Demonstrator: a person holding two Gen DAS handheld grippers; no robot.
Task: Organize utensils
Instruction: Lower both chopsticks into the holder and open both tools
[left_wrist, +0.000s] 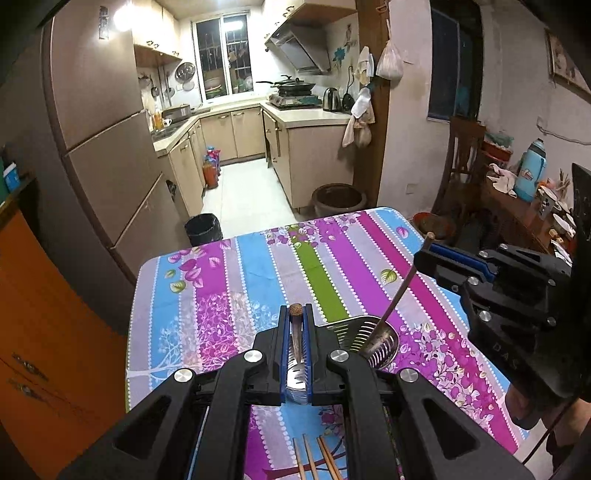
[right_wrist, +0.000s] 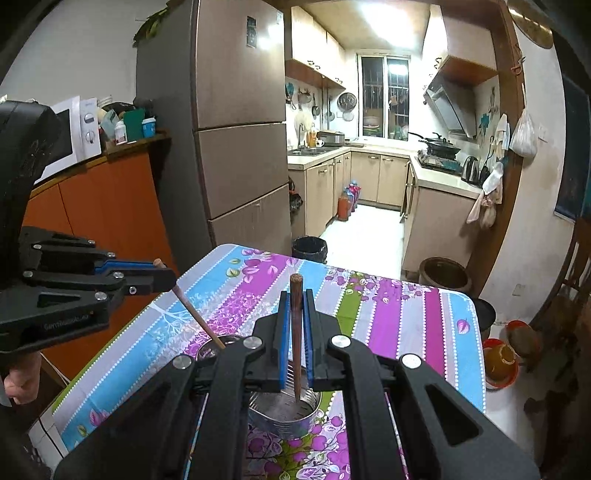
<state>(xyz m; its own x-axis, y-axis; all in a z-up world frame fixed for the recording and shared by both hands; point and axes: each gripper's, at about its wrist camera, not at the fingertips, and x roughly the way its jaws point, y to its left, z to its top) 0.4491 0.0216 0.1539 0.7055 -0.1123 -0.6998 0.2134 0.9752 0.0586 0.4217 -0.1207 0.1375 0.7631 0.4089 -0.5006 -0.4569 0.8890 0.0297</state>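
My left gripper (left_wrist: 296, 314) is shut on the wooden handle of a slotted metal spatula (left_wrist: 295, 365), whose blade hangs down inside a perforated metal utensil holder (left_wrist: 354, 332) on the striped floral tablecloth (left_wrist: 236, 273). My right gripper (right_wrist: 296, 295) is shut on the brown handle of a thin utensil (right_wrist: 296, 314) standing in the same metal holder (right_wrist: 288, 413). The right gripper also shows in the left wrist view (left_wrist: 428, 254), and the left gripper in the right wrist view (right_wrist: 162, 275). Wooden chopsticks (left_wrist: 314, 458) lie on the cloth below the left gripper.
The table ends near a black bin (left_wrist: 204, 229) and brown crock (left_wrist: 339, 199) at the kitchen doorway. An orange cabinet (left_wrist: 44, 332) stands left, a cluttered side table with a blue thermos (left_wrist: 531, 170) right. Bowls (right_wrist: 498, 358) sit low beyond the table's right edge.
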